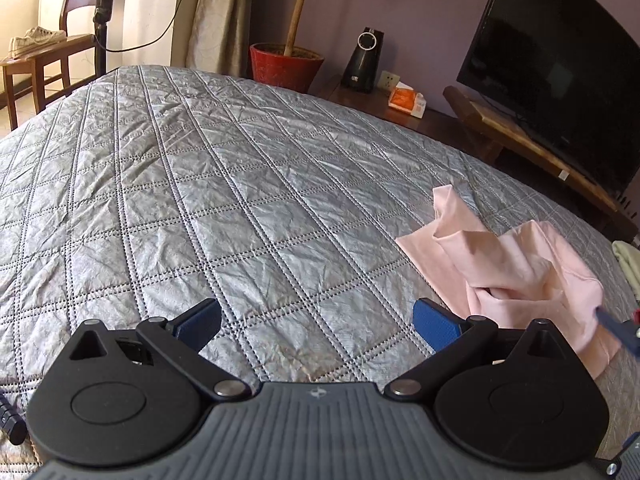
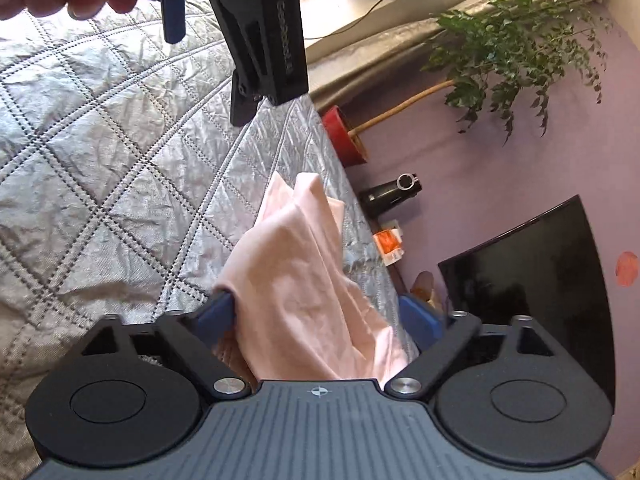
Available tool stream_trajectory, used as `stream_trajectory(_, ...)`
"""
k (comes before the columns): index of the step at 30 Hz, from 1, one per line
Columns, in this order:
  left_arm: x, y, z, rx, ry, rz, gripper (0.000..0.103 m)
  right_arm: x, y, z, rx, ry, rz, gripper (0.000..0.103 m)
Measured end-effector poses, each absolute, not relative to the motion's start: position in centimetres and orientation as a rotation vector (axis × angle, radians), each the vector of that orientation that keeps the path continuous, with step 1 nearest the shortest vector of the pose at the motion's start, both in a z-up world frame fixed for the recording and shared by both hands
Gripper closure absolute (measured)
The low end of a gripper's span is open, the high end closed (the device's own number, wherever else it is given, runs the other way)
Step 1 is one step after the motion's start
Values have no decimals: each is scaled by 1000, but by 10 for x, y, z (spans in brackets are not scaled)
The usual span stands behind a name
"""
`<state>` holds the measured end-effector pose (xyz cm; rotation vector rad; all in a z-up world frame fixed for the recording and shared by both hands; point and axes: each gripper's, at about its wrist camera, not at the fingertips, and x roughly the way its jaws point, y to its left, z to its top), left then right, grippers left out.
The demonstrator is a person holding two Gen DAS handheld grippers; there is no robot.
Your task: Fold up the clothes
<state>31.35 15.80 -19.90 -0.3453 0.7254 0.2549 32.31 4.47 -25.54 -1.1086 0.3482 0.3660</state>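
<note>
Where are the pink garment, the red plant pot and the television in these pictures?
pink garment [image 1: 516,268]: left wrist view, on its crumpled middle.
red plant pot [image 1: 282,68]: left wrist view, on its front wall.
television [image 2: 532,280]: right wrist view, on its dark screen.

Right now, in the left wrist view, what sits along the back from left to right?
Wooden chair with sneakers → fan stand → curtain → red plant pot → black gadget → orange packet → television.

Soft matt pink cloth; shiny crinkled quilted bedspread
</note>
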Motion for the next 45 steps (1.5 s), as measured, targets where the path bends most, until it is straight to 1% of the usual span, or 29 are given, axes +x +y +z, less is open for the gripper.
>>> stream_trajectory(1, 313, 160, -198, -344, 717, 258, 1, 329, 46, -253, -1084, 389, 391, 78)
stream_trajectory(2, 311, 160, -196, -328, 713, 272, 1, 334, 46, -248, -1028, 426, 422, 84)
stream_trajectory(3, 310, 161, -195, -311, 709, 286, 1, 339, 43, -237, -916, 458, 446, 87)
stream_trajectory(4, 310, 164, -194, -302, 707, 306, 1, 344, 37, -223, -777, 490, 456, 92)
stream_trajectory(6, 309, 173, -194, -327, 706, 338, 1, 352, 24, -197, -509, 531, 465, 92)
stream_trajectory(10, 307, 189, -194, -382, 702, 388, 1, 355, -13, -153, -61, 501, 443, 92)
stream_trajectory(11, 306, 191, -195, -390, 702, 398, 1, 351, -20, -145, 2, 477, 454, 93)
stream_trajectory(12, 307, 191, -195, -385, 707, 395, 1, 346, -22, -140, 17, 474, 469, 93)
stream_trajectory(13, 308, 190, -195, -379, 712, 391, 1, 345, -22, -142, 14, 512, 515, 91)
stream_trajectory(15, 310, 188, -196, -377, 728, 376, 1, 344, -18, -152, -19, 633, 616, 88)
stream_trajectory(16, 312, 187, -196, -377, 737, 368, 1, 342, -14, -159, -72, 675, 612, 90)
stream_trajectory(18, 315, 184, -198, -363, 757, 360, 1, 336, -18, -166, -119, 699, 525, 82)
stream_trajectory(19, 316, 184, -199, -359, 762, 359, 1, 337, -26, -166, -89, 703, 471, 78)
stream_trajectory(21, 316, 184, -199, -357, 765, 358, 1, 350, -53, -165, 52, 712, 365, 34)
stream_trajectory(22, 317, 184, -200, -358, 764, 358, 1, 356, -66, -164, 95, 705, 298, 2)
stream_trajectory(23, 318, 184, -200, -359, 764, 358, 1, 364, -78, -163, 105, 692, 229, 0)
stream_trajectory(25, 318, 185, -201, -354, 766, 357, 1, 388, -100, -164, 100, 686, 165, 1)
stream_trajectory(29, 320, 186, -201, -356, 761, 354, 1, 443, -133, -182, -27, 735, 61, 2)
stream_trajectory(31, 321, 185, -202, -350, 757, 353, 1, 464, -147, -201, -22, 805, 30, 6)
stream_trajectory(32, 322, 184, -203, -347, 760, 354, 1, 468, -153, -209, -1, 829, 30, 13)
stream_trajectory(33, 323, 183, -203, -343, 763, 355, 1, 473, -159, -217, 21, 853, 29, 18)
stream_trajectory(34, 324, 183, -204, -345, 765, 355, 1, 475, -163, -223, 40, 873, 35, 31)
stream_trajectory(35, 324, 183, -203, -347, 764, 356, 1, 475, -165, -229, 56, 890, 48, 55)
stream_trajectory(36, 324, 183, -203, -348, 762, 360, 1, 473, -165, -231, 70, 905, 56, 66)
stream_trajectory(37, 324, 183, -203, -350, 759, 363, 1, 469, -164, -231, 82, 919, 58, 83)
stream_trajectory(38, 324, 183, -203, -351, 757, 365, 1, 465, -164, -230, 94, 933, 60, 92)
stream_trajectory(41, 325, 181, -202, -350, 757, 361, 1, 454, -166, -223, 94, 958, 65, 99)
stream_trajectory(45, 324, 178, -202, -332, 753, 355, 1, 439, -172, -215, 72, 995, 51, 101)
